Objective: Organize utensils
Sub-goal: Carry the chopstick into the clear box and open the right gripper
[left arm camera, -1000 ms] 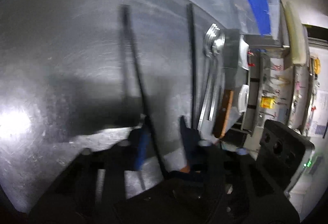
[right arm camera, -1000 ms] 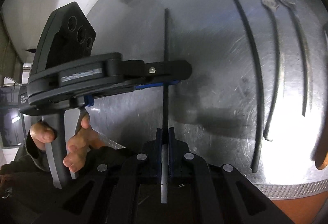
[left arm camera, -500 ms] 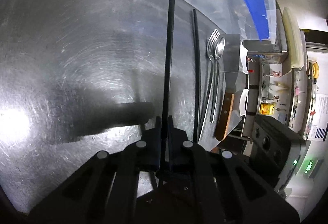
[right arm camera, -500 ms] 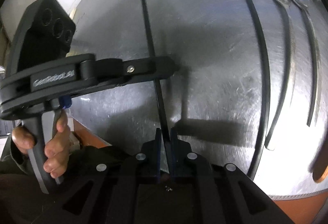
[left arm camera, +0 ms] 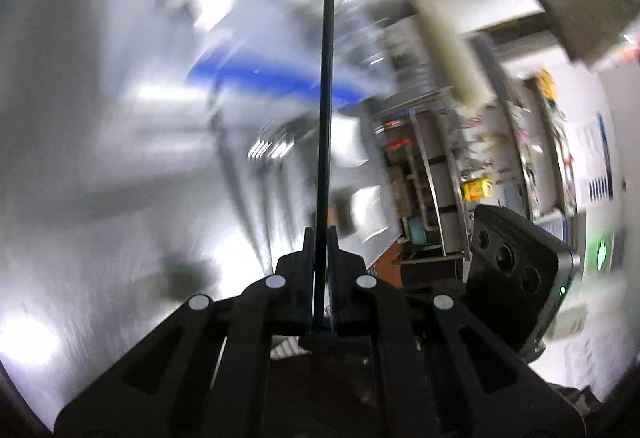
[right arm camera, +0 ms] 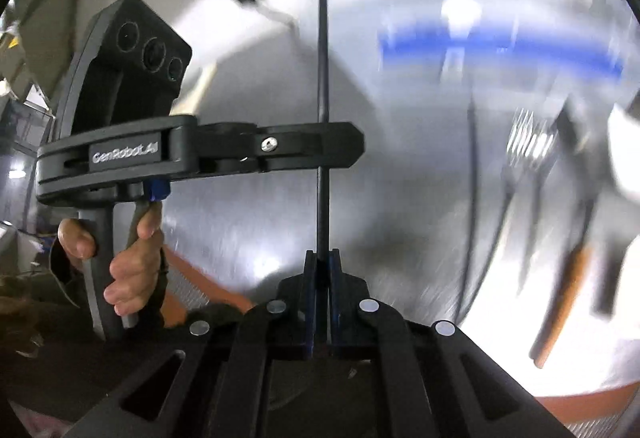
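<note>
The left hand-held gripper is pinching a thin black chopstick low on its shaft, and the stick runs straight up and away from the fingers, clear of the table. The right hand-held gripper is pressed together on what looks like the same chopstick, which rises from its fingers and passes the left tool's fingers, seen side-on across the right wrist view with a bare hand wrapped round its handle. So both tools seem to grip one stick between them, lifted above the steel table. Out on the table, to the right in the right wrist view, lie a second black chopstick, a fork and a wooden-handled utensil, roughly parallel; all are smeared by motion blur, so their exact spacing cannot be told. As a judgement, the sorting is partway along: several pieces already sit in a row, while the held chopstick is not yet set down, most likely beside its mate. Farther off is a pale, translucent container with a blue band, too blurred to say what it holds. In the left wrist view shelving with small coloured items stands at the far right, off the table. Nothing sits between the held stick and the row, though the fork close by the lying chopstick leaves little room on that side.
</note>
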`<state>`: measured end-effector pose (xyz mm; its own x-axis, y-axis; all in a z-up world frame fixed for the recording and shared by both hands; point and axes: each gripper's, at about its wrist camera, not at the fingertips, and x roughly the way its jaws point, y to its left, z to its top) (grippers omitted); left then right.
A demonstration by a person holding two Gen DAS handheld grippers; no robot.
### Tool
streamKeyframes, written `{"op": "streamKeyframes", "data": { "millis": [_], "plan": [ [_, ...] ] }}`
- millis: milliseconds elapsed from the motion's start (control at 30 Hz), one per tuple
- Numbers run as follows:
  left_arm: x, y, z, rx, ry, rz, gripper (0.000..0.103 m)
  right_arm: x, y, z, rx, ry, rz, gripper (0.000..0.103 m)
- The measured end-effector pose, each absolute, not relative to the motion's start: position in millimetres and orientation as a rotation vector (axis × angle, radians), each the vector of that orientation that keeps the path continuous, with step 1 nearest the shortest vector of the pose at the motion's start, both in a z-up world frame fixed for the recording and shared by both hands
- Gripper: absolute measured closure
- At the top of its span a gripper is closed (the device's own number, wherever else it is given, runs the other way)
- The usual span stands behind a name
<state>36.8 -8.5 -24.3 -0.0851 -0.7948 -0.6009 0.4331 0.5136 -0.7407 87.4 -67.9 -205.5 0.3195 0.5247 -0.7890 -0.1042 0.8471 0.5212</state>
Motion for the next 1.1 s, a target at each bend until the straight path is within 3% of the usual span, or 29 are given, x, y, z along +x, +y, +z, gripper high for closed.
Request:
{"op": "streamKeyframes", "data": {
  "millis": [200, 333, 500, 667, 833, 1000, 1100],
  "plan": [
    [102.3, -53.4, 71.8, -0.225, 1.036, -1.102, 0.098, 163.3, -105.4, -130.2, 0.296, 0.995, 0.324, 0.096],
    [171.2, -90.3, 94.1, -0.212, 1.026, -1.072, 0.098, 229.2, -134.6, -111.9, 0.299, 0.979, 0.262, 0.095],
    [240.8, -124.2, 51.1, -0.195, 1.170, -0.997, 0.098, 299.6, -161.5, -165.2, 0.348, 1.106, 0.223, 0.096],
    [284.5, -145.9, -51.3, -0.210, 1.425, -0.872, 0.097, 334.9, -186.7, -220.5, 0.437, 1.266, 0.285, 0.091],
    [297.4, -161.4, -117.1, -0.151, 1.587, -0.787, 0.096, 364.5, -185.8, -270.3, 0.457, 1.444, 0.246, 0.091],
    [299.6, -171.9, -128.0, -0.056, 1.599, -0.735, 0.096, 378.5, -183.7, -293.2, 0.470, 1.529, 0.181, 0.091],
    [293.5, -172.8, -114.9, 0.074, 1.506, -0.692, 0.091, 371.4, -185.9, -284.4, 0.445, 1.502, 0.164, 0.080]
  ]
}}
